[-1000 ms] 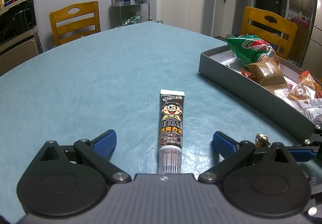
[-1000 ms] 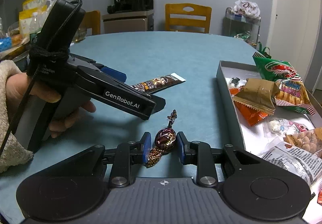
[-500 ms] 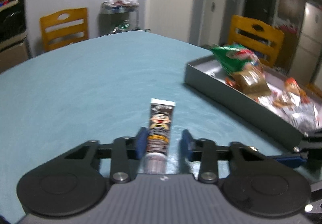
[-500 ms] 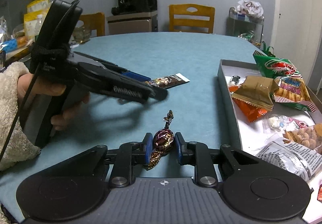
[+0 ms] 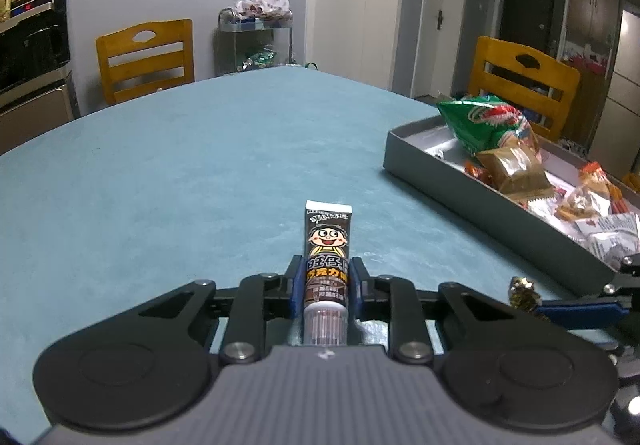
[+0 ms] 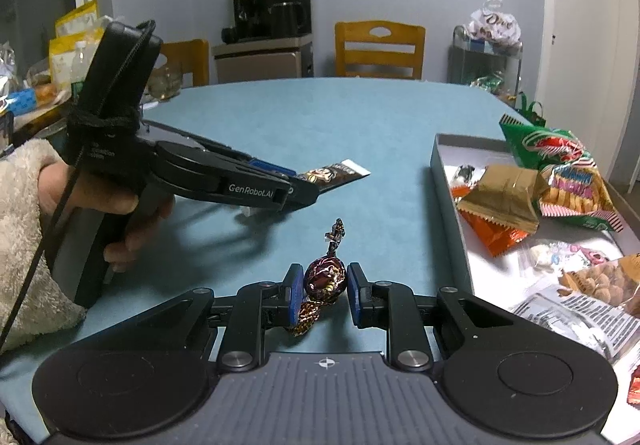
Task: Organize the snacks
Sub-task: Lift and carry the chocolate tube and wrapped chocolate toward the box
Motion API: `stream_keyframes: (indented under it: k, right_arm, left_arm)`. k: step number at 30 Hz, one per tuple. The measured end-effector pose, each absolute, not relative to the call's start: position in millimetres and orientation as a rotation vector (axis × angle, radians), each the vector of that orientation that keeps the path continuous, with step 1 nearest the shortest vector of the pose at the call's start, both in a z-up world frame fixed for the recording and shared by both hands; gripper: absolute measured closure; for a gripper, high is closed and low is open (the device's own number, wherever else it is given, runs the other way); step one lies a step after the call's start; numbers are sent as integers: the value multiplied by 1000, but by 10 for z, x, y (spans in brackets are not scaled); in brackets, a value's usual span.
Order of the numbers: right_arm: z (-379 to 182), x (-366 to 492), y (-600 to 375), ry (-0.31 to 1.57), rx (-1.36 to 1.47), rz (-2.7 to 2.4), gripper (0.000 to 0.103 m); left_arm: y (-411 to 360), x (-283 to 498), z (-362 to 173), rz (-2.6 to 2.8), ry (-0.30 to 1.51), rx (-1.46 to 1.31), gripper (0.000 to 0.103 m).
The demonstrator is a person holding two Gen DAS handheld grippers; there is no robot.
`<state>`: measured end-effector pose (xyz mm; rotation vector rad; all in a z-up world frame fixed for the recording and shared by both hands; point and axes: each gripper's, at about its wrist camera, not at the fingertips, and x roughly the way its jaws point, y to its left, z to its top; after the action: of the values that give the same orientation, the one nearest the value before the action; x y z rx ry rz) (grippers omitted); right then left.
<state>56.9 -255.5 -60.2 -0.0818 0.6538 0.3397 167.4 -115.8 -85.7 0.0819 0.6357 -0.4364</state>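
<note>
A brown chocolate-paste tube (image 5: 328,241) with a cartoon face lies on the blue-green table, cap toward me. My left gripper (image 5: 327,281) has its jaws closing onto the tube, with a blue pad pressed on each side. The right wrist view shows that same left gripper (image 6: 306,192) held in a hand, with the tube (image 6: 334,173) sticking out past its tips. A round candy in dark red foil (image 6: 325,279) sits between the pads of my right gripper (image 6: 323,287), which is shut on it. The grey tray (image 6: 452,213) of snack packets lies to the right.
In the tray (image 5: 480,201) are a green chip bag (image 5: 480,117), a brown packet (image 5: 512,169) and several small bags. Wooden chairs (image 5: 146,59) stand around the table. A person's hand and fleecy sleeve (image 6: 24,245) are at the left.
My left gripper went from wide open around the tube to shut on it. The right gripper tightened slightly on the candy and stayed in place.
</note>
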Motion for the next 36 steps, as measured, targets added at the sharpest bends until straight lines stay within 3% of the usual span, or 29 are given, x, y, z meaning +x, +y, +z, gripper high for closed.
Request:
stream_keyframes:
  k: [22,36]
  right_arm:
    - [-246,495,-2779,520,-84,285,78]
    - [-31,396,-3230,448,-59,201,78]
  left_arm:
    - [-1114,1238,-404,-469,419,92,83]
    - [-1494,912,-66,-582,325,99,83]
